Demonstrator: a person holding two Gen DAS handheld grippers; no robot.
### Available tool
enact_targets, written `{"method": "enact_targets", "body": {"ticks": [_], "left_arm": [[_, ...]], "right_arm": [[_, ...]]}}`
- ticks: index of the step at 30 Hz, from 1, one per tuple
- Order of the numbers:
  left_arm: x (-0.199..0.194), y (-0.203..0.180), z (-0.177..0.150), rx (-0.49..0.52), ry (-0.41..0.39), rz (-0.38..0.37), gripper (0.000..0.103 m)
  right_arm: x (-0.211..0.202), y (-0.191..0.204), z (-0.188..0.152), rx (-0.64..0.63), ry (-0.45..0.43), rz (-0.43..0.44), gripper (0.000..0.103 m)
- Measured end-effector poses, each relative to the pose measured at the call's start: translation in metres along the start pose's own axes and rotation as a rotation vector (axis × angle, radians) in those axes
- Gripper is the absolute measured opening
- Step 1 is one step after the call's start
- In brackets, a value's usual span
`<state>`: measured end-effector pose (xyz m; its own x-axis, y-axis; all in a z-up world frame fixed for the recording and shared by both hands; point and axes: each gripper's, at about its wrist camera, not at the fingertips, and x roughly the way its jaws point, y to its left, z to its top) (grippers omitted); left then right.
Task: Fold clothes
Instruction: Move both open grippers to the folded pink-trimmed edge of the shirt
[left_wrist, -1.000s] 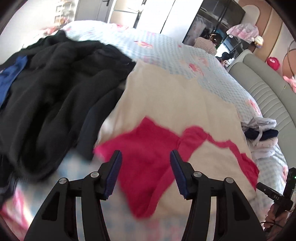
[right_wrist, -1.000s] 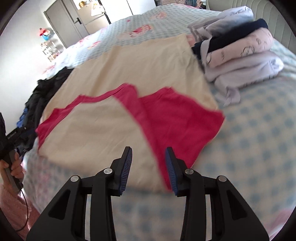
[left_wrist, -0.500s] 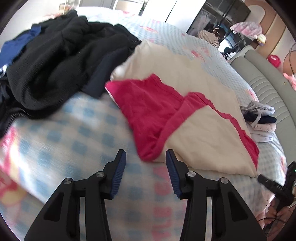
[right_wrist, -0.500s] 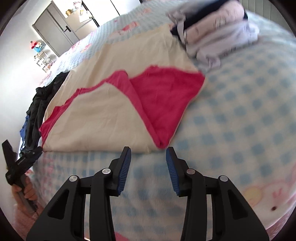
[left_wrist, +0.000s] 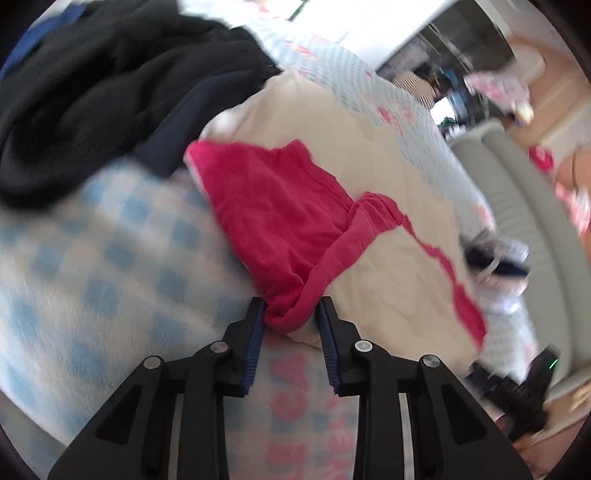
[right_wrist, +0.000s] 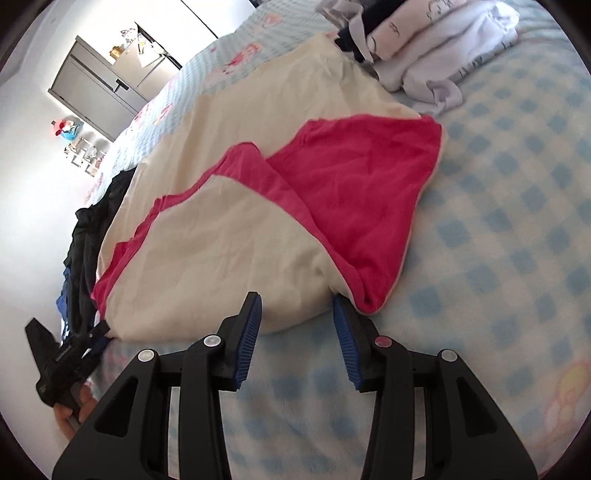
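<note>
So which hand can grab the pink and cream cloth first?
Probably the left. The left gripper already has the pink corner of the cloth bunched between its open fingers. The right gripper is open too, but its cream edge only reaches the fingertips.

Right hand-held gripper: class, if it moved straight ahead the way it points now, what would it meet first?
The near edge of the cream and pink garment on the bed. The open right hand-held gripper already has that cream hem between its fingertips, though whether it touches yet is unclear.
</note>
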<state>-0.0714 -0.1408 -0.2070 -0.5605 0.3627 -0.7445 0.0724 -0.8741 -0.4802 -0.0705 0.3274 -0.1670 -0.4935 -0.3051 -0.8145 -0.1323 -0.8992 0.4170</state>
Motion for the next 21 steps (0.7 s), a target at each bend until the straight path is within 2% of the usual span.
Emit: {"method": "enact_targets", "body": {"ticks": [3,5,9,13,15,20,21], "left_arm": [[-0.005,-0.005,0.004,0.021,-0.014,0.001,0.023],[-0.011,-0.007,0.007,0.027,-0.029,-0.010,0.022],[-0.007,-0.012,0.005,0.097,0.002,0.042,0.020],[-0.003,-0.017,0.004,0.168,0.036,0.097,0.018],[-0.005,-0.016,0.005,0.200,0.068,0.082,0.018],[-0.007,-0.016,-0.001,0.246,0.118,0.113,0.018],[-0.009,-0.015,0.000,0.225,0.115,0.109,0.019]], "right_arm": [[0.004,0.013,0.000,-0.079,-0.022,-0.075,0.030],[0.003,0.018,-0.002,-0.114,-0.033,-0.110,0.029],[0.001,0.023,-0.006,-0.182,-0.058,-0.152,0.025],[0.007,0.013,-0.005,-0.164,-0.045,-0.139,0.022],[0.007,0.008,-0.004,-0.158,-0.043,-0.132,0.020],[0.003,-0.001,0.002,-0.129,-0.025,-0.078,0.020],[0.002,-0.003,0.002,-0.120,-0.022,-0.066,0.020]]}}
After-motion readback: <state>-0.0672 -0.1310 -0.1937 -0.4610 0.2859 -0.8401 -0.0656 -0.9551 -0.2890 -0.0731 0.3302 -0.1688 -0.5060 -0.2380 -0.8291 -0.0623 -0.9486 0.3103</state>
